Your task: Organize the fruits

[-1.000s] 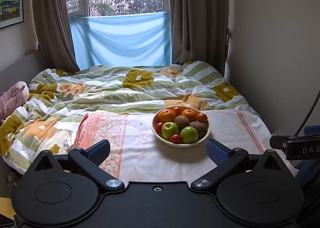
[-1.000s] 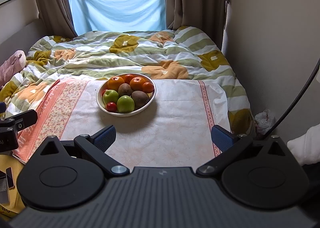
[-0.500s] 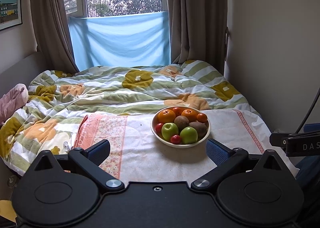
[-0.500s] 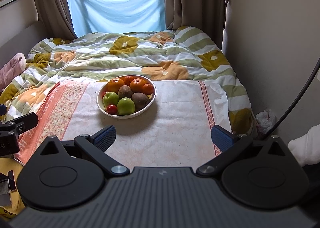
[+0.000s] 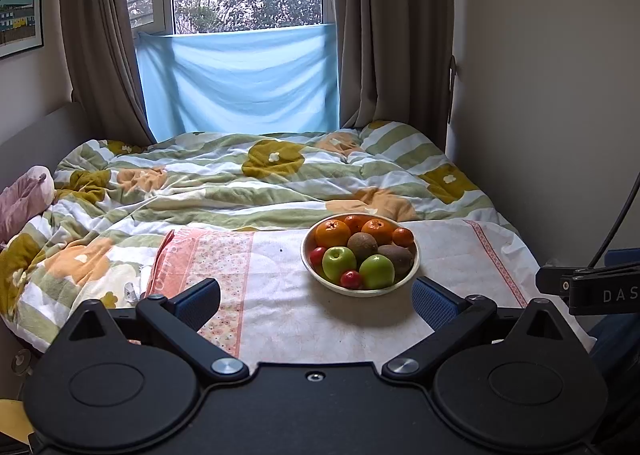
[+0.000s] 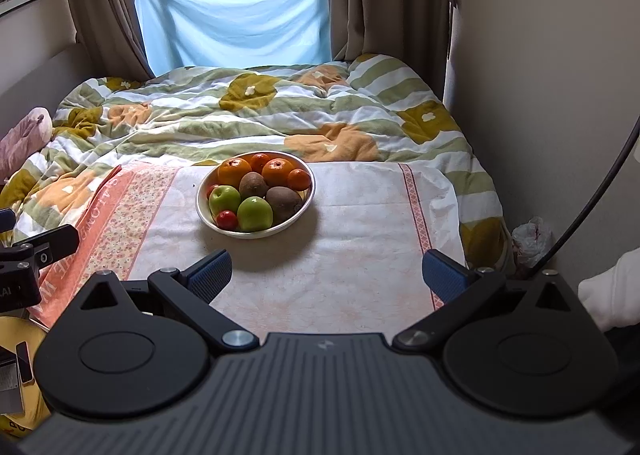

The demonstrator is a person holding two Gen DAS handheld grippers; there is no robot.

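Observation:
A white bowl full of fruit stands on a white and pink cloth laid over the bed. It holds two green apples, two kiwis, several oranges and small red tomatoes. My left gripper is open and empty, held short of the bowl. My right gripper is open and empty, also short of the bowl.
A rumpled flowered quilt covers the bed behind the cloth. A wall runs along the right side. A pink soft toy lies at the left edge. Curtains and a blue sheet hang at the window.
Both views have tilted up slightly, so the bowl sits a little lower in frame. The bowl and fruit have not moved. Both grippers stay open.

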